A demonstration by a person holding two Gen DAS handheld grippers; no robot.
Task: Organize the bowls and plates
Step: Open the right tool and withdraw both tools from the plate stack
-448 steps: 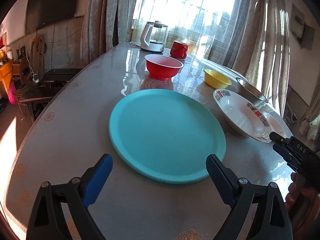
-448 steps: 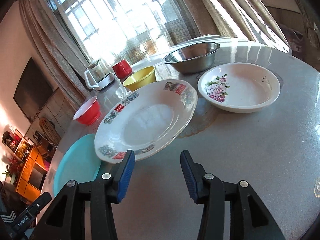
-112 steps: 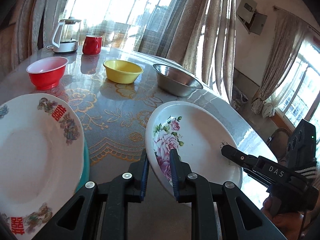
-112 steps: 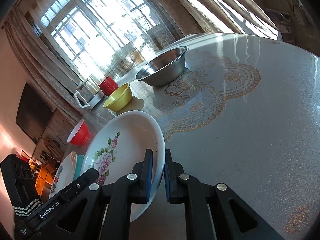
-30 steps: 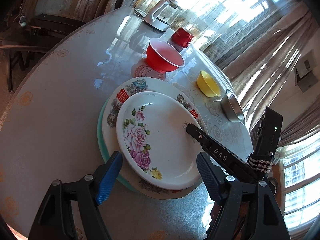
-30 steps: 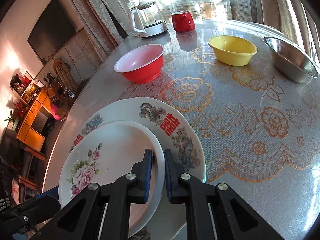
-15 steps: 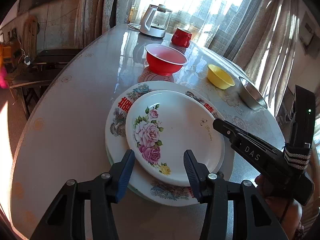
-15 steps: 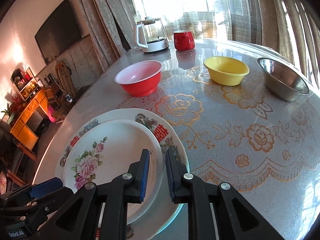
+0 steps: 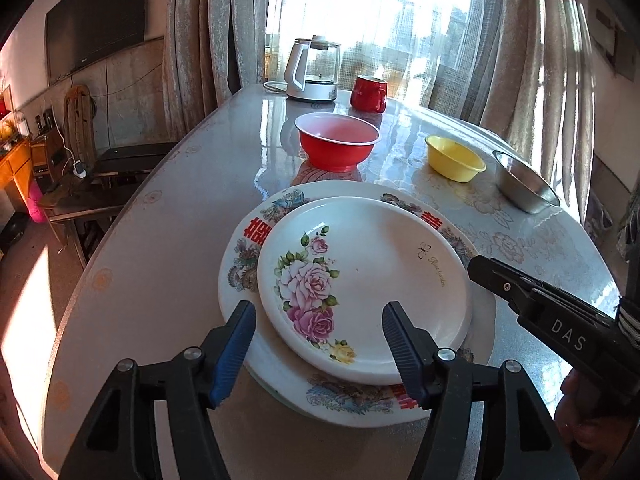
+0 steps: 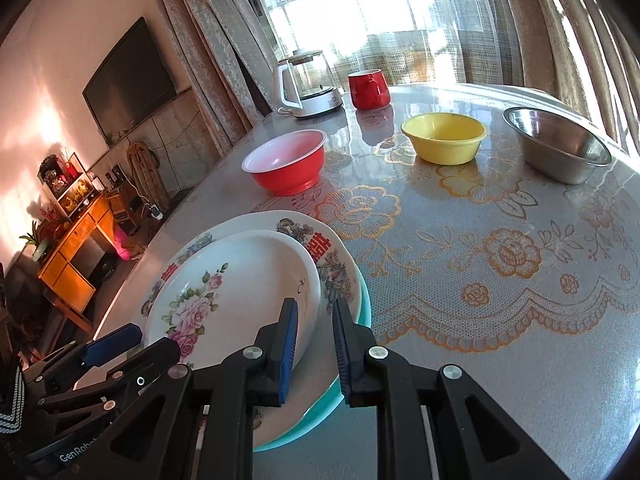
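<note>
From my left wrist, my left gripper (image 9: 318, 340) hangs released, jaws spread wide at the near edge of the rose plate (image 9: 362, 286), which sits on the red-lettered plate (image 9: 478, 300). Farther off stand the red bowl (image 9: 337, 146), yellow bowl (image 9: 455, 159) and steel bowl (image 9: 524, 186) (kettle (image 9: 312, 69) and red mug (image 9: 368, 94) behind).

From my right wrist, my right gripper (image 10: 314, 338) is also let go, jaws slightly apart at the rose plate's right rim without pinching it. A teal plate (image 10: 352, 330) peeks out beneath the stack on the table (image 10: 520, 340).
</note>
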